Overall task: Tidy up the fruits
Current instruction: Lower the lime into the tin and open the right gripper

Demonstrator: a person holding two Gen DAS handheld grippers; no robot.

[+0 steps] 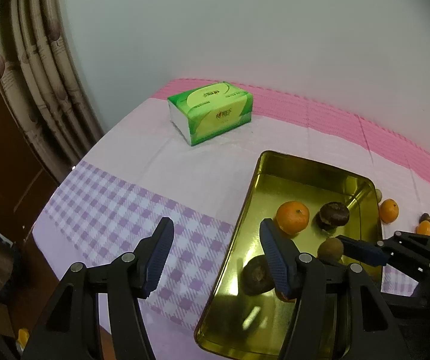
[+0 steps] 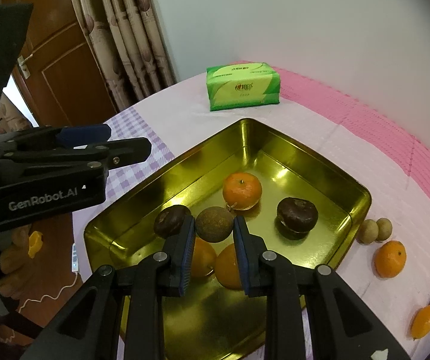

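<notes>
Fruits lie partly inside a gold tin tray point(image 2: 320, 177) and partly on the tabletop point(image 2: 335, 138) at the right of it. In the right wrist view, the right claw point(image 2: 214, 234) is clenched on a round brown longan point(image 2: 214, 224), which sits between its blue pads at the centre of the frame, over the tray. Behind it in the tray are a mandarin point(image 2: 242, 191) and a dark chestnut-like fruit point(image 2: 297, 214); another dark fruit point(image 2: 171, 220) is just left of the longan, and two more mandarins point(image 2: 228, 265) show under the claw. This view alone shows well the fruits outside the tray: two pale longans point(image 2: 375, 230) touching the tray wall, one mandarin point(image 2: 390, 258) below them, and at the lower right edge another orange fruit point(image 2: 425, 321) with a dark one behind.

The left wrist view shows the left claw point(image 1: 215, 253) released, with nothing between the fingers; its jaws stand over the left rim of the tray and the checked cloth point(image 1: 110, 210). The right claw enters this frame from the right edge, with the longan at its tip. Both views show a green tissue pack point(image 1: 210, 111) on the tabletop beyond the tray, in the upper middle. Only the right wrist view shows the door at the upper left and a white cable on the floor at the lower left.
</notes>
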